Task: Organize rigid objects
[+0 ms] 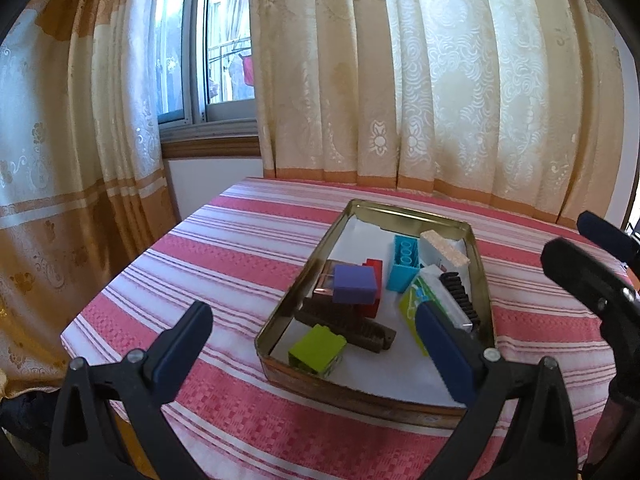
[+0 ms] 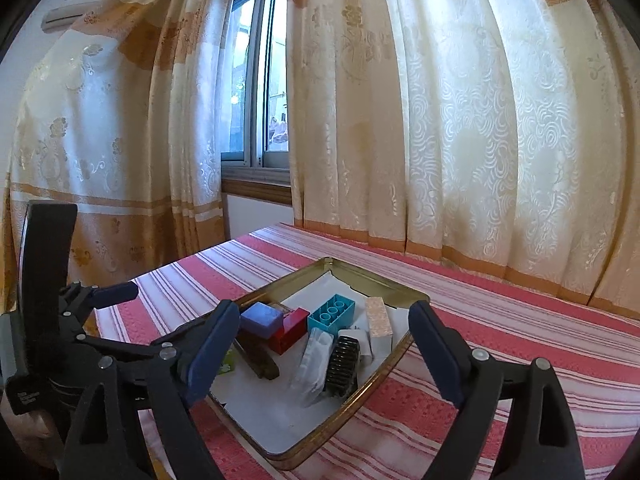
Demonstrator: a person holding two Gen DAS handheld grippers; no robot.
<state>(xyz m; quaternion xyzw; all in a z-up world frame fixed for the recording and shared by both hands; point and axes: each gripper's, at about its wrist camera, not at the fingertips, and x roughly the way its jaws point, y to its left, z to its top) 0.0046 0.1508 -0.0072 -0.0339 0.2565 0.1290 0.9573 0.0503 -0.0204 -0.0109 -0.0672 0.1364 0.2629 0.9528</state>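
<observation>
With both the left gripper (image 1: 316, 340) and right gripper (image 2: 328, 356) spread apart and empty, a careless reach could snag the tin tray's (image 1: 280, 304) near rim and spill its stacked blocks (loosely piled).

Blocks (image 1: 354, 289) in tray (image 1: 280, 312) on table (image 1: 224, 248)

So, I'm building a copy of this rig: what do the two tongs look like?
Both alike: left tongs and right tongs have black plastic triangular arms with cut-outs, silver rivets at the pivots, and flat dark-blue pads on the fingers. No cables or sleeves show.
</observation>
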